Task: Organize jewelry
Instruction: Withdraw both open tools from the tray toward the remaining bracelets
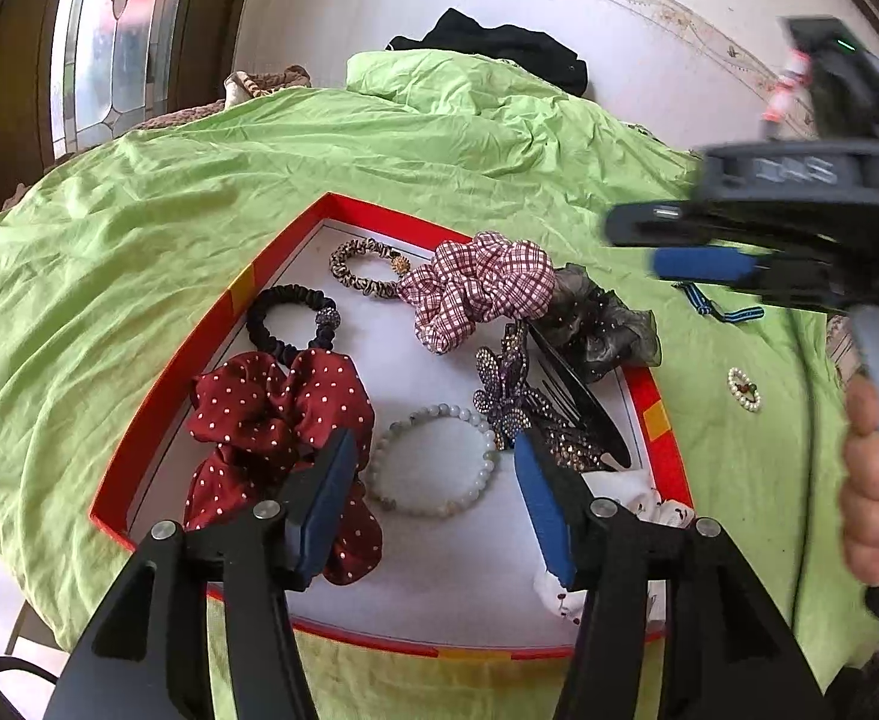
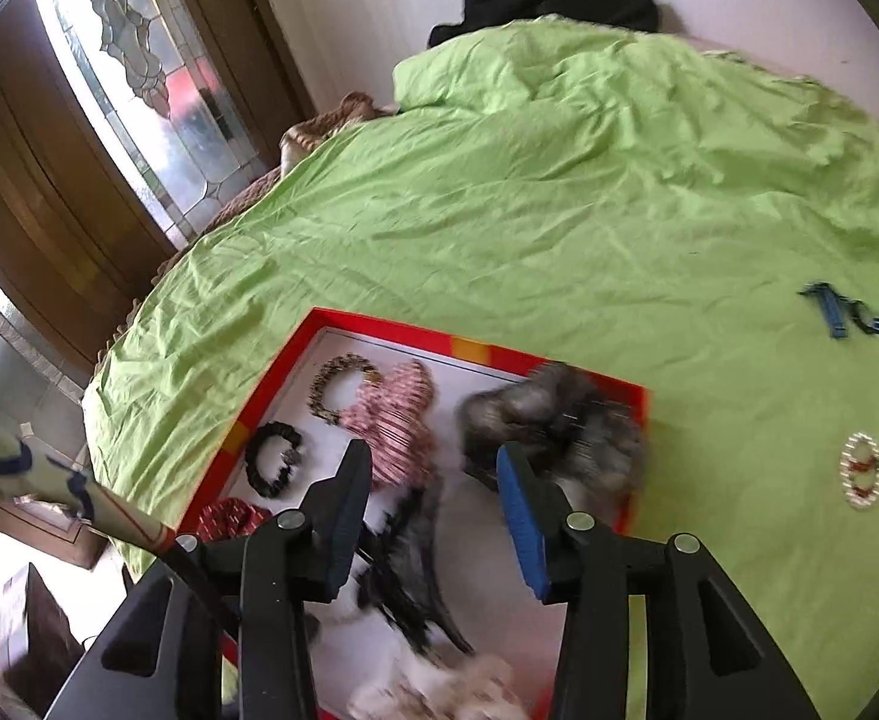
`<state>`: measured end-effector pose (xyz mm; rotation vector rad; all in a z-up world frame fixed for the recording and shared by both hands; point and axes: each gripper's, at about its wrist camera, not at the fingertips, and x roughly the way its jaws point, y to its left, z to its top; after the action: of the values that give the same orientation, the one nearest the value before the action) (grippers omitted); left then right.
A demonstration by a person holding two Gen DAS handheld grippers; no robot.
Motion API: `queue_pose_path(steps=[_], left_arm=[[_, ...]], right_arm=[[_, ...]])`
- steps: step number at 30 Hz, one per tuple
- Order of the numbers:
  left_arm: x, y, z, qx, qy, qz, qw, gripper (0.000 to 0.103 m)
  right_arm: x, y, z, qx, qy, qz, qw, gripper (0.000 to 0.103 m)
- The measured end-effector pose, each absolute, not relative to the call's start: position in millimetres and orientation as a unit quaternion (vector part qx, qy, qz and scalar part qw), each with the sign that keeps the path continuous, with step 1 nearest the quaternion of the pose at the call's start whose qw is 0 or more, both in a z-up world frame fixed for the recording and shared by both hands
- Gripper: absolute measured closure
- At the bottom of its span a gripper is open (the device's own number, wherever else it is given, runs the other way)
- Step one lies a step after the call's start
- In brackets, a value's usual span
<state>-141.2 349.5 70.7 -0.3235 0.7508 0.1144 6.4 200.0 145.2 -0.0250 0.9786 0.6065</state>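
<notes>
Red-rimmed tray [image 1: 157, 384] holds scrunchies [image 1: 277, 414], bead bracelet [image 1: 433, 462] (pearl brooch [image 1: 744, 389] outside).

Left gripper [image 1: 433, 492] jaws apart, right gripper [image 2: 433, 516] jaws apart, both empty

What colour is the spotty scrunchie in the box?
Dark red with small white dots; the spotty scrunchie shows best in the left wrist view.

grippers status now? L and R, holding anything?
Left gripper: jaws open, empty, above the pale bead bracelet.
Right gripper: jaws open, empty, over the red tray.
</notes>
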Motion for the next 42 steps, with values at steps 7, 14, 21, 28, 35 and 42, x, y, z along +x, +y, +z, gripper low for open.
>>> queue_pose_path(steps=[7, 14, 21, 28, 35, 42], left_arm=[[-151, 337, 76, -0.136, 0.350, 0.060, 0.925, 0.049], [-176, 316, 99, -0.123, 0.296, 0.038, 0.947, 0.049], [-190, 250, 117, -0.061, 0.264, -0.043, 0.962, 0.043], [-190, 184, 103, 0.050, 0.261, -0.107, 0.958, 0.041], [-180, 160, 84, 0.095, 0.280, -0.124, 0.947, 0.041], [-181, 159, 79, 0.099, 0.285, -0.123, 0.946, 0.041]], right_arm=[[-8, 105, 151, 0.006, 0.453, 0.232, 0.861, 0.051], [-3, -23, 129, 0.061, 0.465, 0.118, 0.876, 0.051], [31, -97, 95, 0.111, 0.483, 0.040, 0.867, 0.051], [82, -110, 53, 0.152, 0.502, 0.019, 0.851, 0.056], [110, -98, 26, 0.124, 0.521, -0.002, 0.845, 0.082], [91, -96, 26, 0.133, 0.534, 0.047, 0.833, 0.092]])
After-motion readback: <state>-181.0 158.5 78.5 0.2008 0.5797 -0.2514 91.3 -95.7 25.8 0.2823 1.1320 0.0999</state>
